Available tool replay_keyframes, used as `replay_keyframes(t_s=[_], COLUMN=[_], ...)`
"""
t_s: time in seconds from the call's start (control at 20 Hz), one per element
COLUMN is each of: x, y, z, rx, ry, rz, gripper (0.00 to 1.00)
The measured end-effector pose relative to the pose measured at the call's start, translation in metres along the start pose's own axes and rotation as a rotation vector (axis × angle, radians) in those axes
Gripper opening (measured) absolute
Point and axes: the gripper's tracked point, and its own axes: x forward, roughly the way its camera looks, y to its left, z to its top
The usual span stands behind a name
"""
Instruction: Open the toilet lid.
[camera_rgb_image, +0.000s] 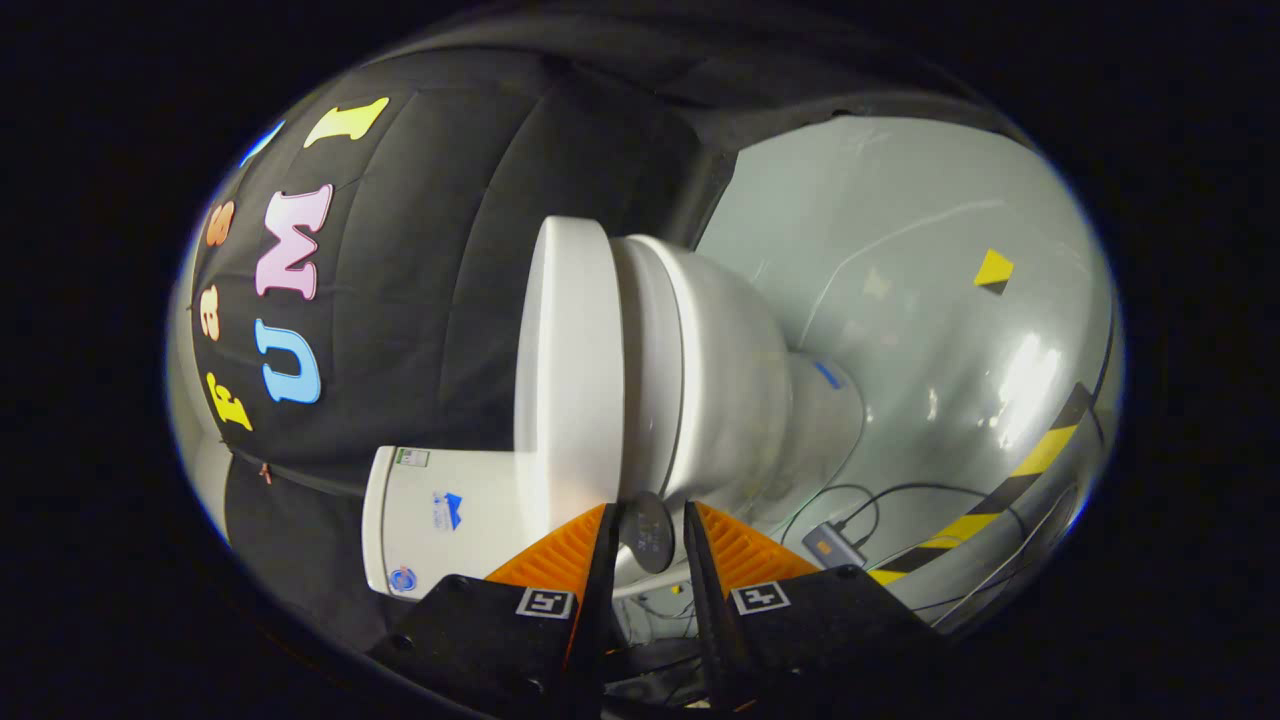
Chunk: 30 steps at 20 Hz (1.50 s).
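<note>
White ceramic toilet (720, 380) appears turned sideways, standing on the pale grey floor (900, 260) against the black cloth wall (450, 250). Its lid (565, 370) lies closed on the seat, just ahead of the gripper (648, 520), beside the tank (440, 515). The fingers stand slightly apart, grasping nothing; a small dark round panel (648, 530) on the toilet's side shows between them. Cables and a small box (833, 545) lie near striped tape (1010, 485).

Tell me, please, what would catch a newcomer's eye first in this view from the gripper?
The white toilet stands out first, seen rotated just beyond the gripper, with its lid lying closed against the seat. Its tank sits beside the fingers, against the black cloth wall. The fingers stand apart, gripping nothing, and a small dark round panel on the toilet's side shows between them. Yellow-and-black tape crosses the pale floor.
</note>
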Motion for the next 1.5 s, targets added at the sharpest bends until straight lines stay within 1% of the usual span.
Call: replay_keyframes(t_s=[0.05, 0.1, 0.15, 0.2, 0.25, 0.3, 0.4, 0.5, 0.6, 0.7, 0.75, 0.9, 1.15, 1.3, 1.5], x=[-0.003, 0.0, 0.007, 0.005, 0.008, 0.003, 0.002, 0.0, -0.009, -0.019, -0.023, -0.034, -0.051, -0.054, -0.058], y=[-0.002, -0.004, -0.005, -0.001, 0.002, 0.004, 0.003, 0.006, 0.021, 0.044, 0.056, 0.096, 0.168, 0.19, 0.213], z=[-0.001, 0.002, 0.004, 0.0, 0.002, 0.006, 0.005, 0.004, 0.006, 0.007, 0.006, -0.002, -0.022, -0.035, -0.048], rx=[-0.021, 0.009, -0.018, -0.061, -0.061, -0.072, -0.095, -0.144, -0.182, -0.216, -0.25, -0.369, -0.505, -0.572, -0.624], ry=[0.008, -0.016, -0.002, -0.004, -0.028, -0.01, -0.022, -0.05, -0.078, -0.106, -0.123, -0.173, -0.244, -0.302, -0.375], rz=[-0.011, -0.012, -0.009, -0.001, 0.016, 0.008, -0.027, -0.082, -0.096, -0.096, -0.11, -0.191, -0.27, -0.368, -0.408], gripper=[0.43, 0.29, 0.16, 0.16, 0.16, 0.13, 0.05, 0.05, 0.05, 0.05, 0.05, 0.05, 0.05, 0.05, 0.05])
